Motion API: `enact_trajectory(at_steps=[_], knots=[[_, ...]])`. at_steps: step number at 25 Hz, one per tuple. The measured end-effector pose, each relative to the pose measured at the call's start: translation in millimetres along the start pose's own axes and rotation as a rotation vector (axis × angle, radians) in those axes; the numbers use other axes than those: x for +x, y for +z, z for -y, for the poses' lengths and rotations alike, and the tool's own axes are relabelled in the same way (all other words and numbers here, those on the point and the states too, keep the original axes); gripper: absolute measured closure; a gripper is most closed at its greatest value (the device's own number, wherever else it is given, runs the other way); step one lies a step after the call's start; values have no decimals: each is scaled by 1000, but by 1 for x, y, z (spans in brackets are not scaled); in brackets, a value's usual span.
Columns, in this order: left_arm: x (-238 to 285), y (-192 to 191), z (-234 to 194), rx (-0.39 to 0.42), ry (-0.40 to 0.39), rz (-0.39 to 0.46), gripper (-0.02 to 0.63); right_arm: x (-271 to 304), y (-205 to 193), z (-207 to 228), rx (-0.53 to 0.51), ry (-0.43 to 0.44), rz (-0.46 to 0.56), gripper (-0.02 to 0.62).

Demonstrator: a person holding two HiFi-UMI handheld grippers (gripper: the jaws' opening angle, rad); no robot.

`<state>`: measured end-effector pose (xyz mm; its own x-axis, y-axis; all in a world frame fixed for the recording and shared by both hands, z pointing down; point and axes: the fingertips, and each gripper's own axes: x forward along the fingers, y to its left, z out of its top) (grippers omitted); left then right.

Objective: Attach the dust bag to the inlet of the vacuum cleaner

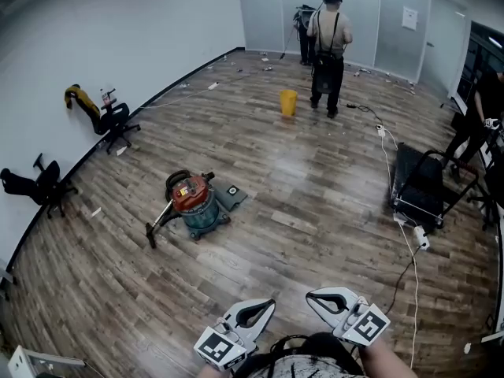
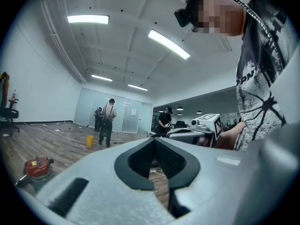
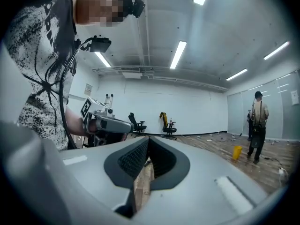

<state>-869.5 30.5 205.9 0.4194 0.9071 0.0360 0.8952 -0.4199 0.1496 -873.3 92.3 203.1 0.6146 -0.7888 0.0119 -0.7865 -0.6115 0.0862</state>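
Both claws sit low at the near edge: left claw (image 1: 266,305) and right claw (image 1: 313,296), each clenched tight with nothing between the jaws, pointing level.

Vacuum cleaner (image 1: 194,203) stands on the floor (image 1: 307,211), well ahead and to the left. Flat grey piece (image 1: 231,194) just beside its base may be the dust bag; too small to confirm.

Judgement: get close and low first, then open a claw for the bag's collar. No obstacle on the direct line.

Right side: cart (image 1: 424,186), white cable (image 1: 411,246). Far off: yellow bucket (image 1: 288,102), standing person (image 1: 329,46).
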Motion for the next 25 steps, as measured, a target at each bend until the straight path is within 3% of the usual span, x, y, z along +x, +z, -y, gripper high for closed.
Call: enact_trajectory(at_steps=[8,15,23,25], knots=[[9,-1,-23,-26,-15,6,603,7,-2,12,-11,-1,-27,591],[30,-14,-41,-69,-24,-32,603,16,-13,50,3,-4,-64,591],[70,0,-80,-45,44,-26,603,39,-6,112,-22,63,-18,591],[85,4,-88,-46,64,-18,603,47,4,126,-42,100,32,591]])
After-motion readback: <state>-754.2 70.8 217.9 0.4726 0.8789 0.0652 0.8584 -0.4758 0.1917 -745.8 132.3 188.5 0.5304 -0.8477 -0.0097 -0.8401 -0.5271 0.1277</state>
